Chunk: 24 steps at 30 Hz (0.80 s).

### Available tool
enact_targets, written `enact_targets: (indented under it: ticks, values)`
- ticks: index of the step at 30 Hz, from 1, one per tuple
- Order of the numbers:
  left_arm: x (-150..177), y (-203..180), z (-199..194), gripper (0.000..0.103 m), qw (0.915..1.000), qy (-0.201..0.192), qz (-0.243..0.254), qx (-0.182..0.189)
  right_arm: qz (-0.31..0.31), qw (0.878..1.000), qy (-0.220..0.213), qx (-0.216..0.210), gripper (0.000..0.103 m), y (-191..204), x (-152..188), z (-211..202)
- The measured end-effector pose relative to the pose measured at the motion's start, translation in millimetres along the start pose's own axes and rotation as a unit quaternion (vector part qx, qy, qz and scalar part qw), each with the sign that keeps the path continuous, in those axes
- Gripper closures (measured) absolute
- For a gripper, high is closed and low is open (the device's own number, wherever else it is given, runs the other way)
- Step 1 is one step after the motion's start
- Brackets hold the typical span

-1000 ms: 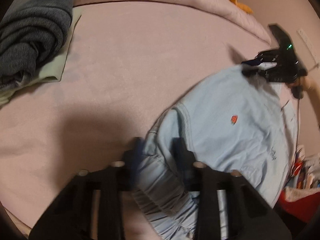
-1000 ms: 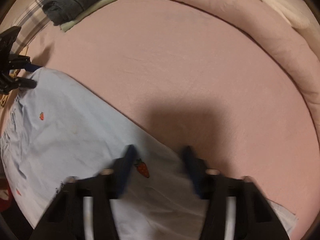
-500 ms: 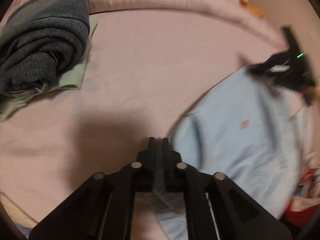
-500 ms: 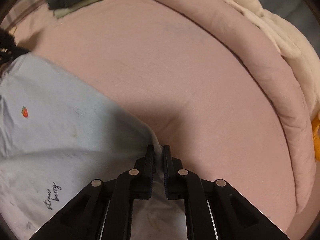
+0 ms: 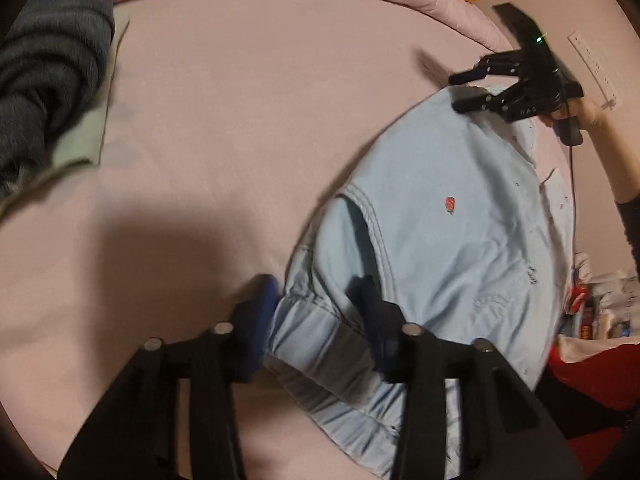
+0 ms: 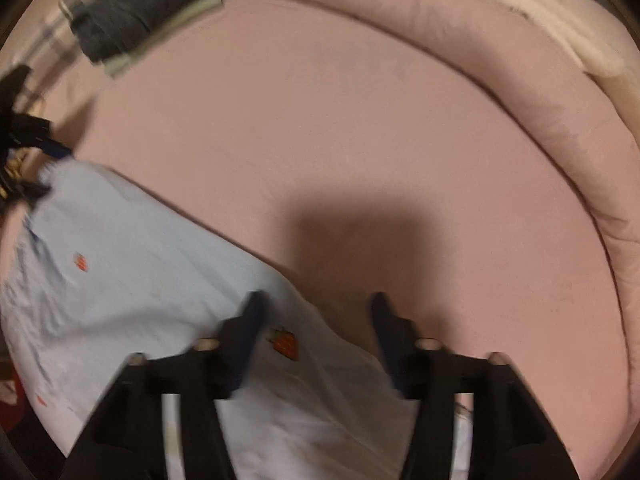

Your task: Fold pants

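Observation:
Light blue pants (image 5: 452,240) with small strawberry prints lie spread on the pink bed; they also show in the right wrist view (image 6: 132,264). My left gripper (image 5: 318,292) is open, its jaws on either side of the gathered waistband corner. My right gripper (image 6: 316,312) is open over the pants' far corner, one finger on the cloth, one over the sheet. The right gripper shows in the left wrist view (image 5: 516,84), open at the pants' far edge. The left gripper shows at the left edge of the right wrist view (image 6: 36,160).
A rolled dark grey garment (image 5: 44,80) lies on a pale green cloth (image 5: 88,128) at the bed's far left. A pink rolled duvet (image 6: 520,92) curves along the back and right. Red and white items (image 5: 592,320) sit off the bed's right side.
Both grippers were shut on the pants' corners half a second ago and have opened, letting the cloth go. The pants now lie flat on the bed.

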State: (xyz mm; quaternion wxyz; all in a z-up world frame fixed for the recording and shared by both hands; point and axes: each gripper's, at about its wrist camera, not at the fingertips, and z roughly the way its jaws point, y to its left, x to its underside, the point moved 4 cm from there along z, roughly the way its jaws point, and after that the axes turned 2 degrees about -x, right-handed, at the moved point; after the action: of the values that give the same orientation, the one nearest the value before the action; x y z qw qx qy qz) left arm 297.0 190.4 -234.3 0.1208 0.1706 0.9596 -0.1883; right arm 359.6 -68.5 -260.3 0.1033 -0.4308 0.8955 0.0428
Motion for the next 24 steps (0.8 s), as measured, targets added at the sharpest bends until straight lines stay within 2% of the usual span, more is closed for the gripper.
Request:
enact_targets:
  ticks: [1, 3, 4, 5, 6, 7, 10, 11, 12, 13, 15, 16, 17, 19, 20, 22, 23, 24]
  values:
    - [0.5, -5.2, 0.7, 0.067, 0.9998, -0.001, 0.011, -0.015, 0.000, 1.000, 0.014, -0.013, 0.043, 2.2, 4.4, 6.6]
    - [-5.1, -17.0, 4.5, 0.069, 0.9980, -0.001, 0.032, -0.054, -0.004, 1.000, 0.012, -0.010, 0.043, 7.6, 10.1, 11.9]
    - [-5.8, -24.9, 7.1, 0.070, 0.9959, -0.002, 0.041, -0.080, -0.004, 1.000, 0.008, -0.004, 0.047, 11.6, 13.2, 12.0]
    - [-6.9, -28.0, 8.1, 0.071, 0.9943, -0.003, 0.045, -0.096, -0.006, 1.000, 0.003, 0.001, 0.063, 18.0, 17.7, 11.1]
    - [-8.4, -32.9, 9.5, 0.072, 0.9913, -0.001, 0.045, -0.124, -0.014, 1.000, 0.000, 0.008, 0.076, 26.5, 21.4, 9.4]
    - [-9.6, -38.6, 10.4, 0.072, 0.9867, 0.000, 0.045, -0.156, -0.030, 0.999, 0.000, 0.022, 0.097, 38.2, 26.0, 7.5]
    - [-12.7, -59.1, 16.3, 0.074, 0.9698, 0.000, 0.039, -0.241, -0.072, 0.993, 0.009, 0.088, 0.098, 79.5, 49.2, 5.0]
    - [-13.2, -66.0, 17.8, 0.075, 0.9619, -0.004, 0.040, -0.271, -0.080, 0.992, 0.009, 0.102, 0.098, 88.4, 56.0, 4.0]
    - [-13.3, -76.7, 19.1, 0.076, 0.9502, -0.013, 0.048, -0.308, -0.087, 0.989, 0.007, 0.120, 0.098, 96.0, 62.5, 1.6]
    - [-13.2, -83.1, 17.9, 0.077, 0.9424, -0.025, 0.051, -0.330, -0.086, 0.986, -0.002, 0.139, 0.099, 101.2, 68.4, -3.9]
    - [-10.1, -97.4, 11.4, 0.077, 0.9331, -0.052, 0.044, -0.353, -0.067, 0.981, -0.037, 0.177, 0.099, 104.8, 77.1, -24.3]
    - [-5.5, -104.5, 2.2, 0.077, 0.9290, -0.074, 0.040, -0.360, -0.053, 0.980, -0.057, 0.184, 0.099, 100.0, 71.6, -40.6]
    - [4.2, -107.7, -11.0, 0.077, 0.9274, -0.093, 0.041, -0.360, -0.041, 0.978, -0.080, 0.187, 0.099, 105.3, 50.7, -51.2]
    - [14.2, -116.0, -31.1, 0.077, 0.9210, -0.123, 0.044, -0.367, -0.036, 0.974, -0.110, 0.196, 0.099, 125.2, 43.4, -79.1]
    - [24.6, -119.4, -42.5, 0.077, 0.9205, -0.136, 0.047, -0.363, -0.039, 0.972, -0.123, 0.195, 0.099, 133.6, 40.3, -90.8]
    - [43.7, -131.3, -65.9, 0.077, 0.9146, -0.165, 0.074, -0.362, -0.043, 0.970, -0.141, 0.194, 0.099, 153.9, 62.4, -109.6]
    - [54.6, -126.3, -75.8, 0.077, 0.9127, -0.173, 0.084, -0.361, -0.048, 0.969, -0.145, 0.195, 0.099, 127.7, 47.6, -111.0]
    - [66.8, -136.3, -82.9, 0.077, 0.9085, -0.185, 0.098, -0.362, -0.051, 0.968, -0.149, 0.195, 0.099, 118.9, 49.1, -113.4]
